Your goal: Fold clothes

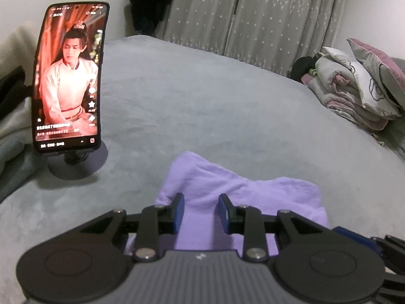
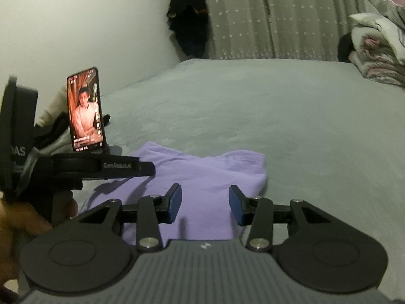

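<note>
A folded lilac garment (image 1: pixel 227 185) lies on the grey bed (image 1: pixel 202 101), right in front of both grippers; it also shows in the right wrist view (image 2: pixel 202 172). My left gripper (image 1: pixel 201 201) is open and empty, its fingers just above the garment's near part. My right gripper (image 2: pixel 205 193) is open and empty, also over the garment's near edge. The left gripper's body (image 2: pixel 101 167) shows at the left of the right wrist view, reaching over the garment's left corner.
A phone on a round stand (image 1: pixel 68 81) plays a video at the left; it also shows in the right wrist view (image 2: pixel 86 111). Piled clothes (image 1: pixel 12 116) lie behind it. Bundled bedding and pillows (image 1: pixel 354 83) sit at the right. Curtains (image 1: pixel 253 12) hang behind the bed.
</note>
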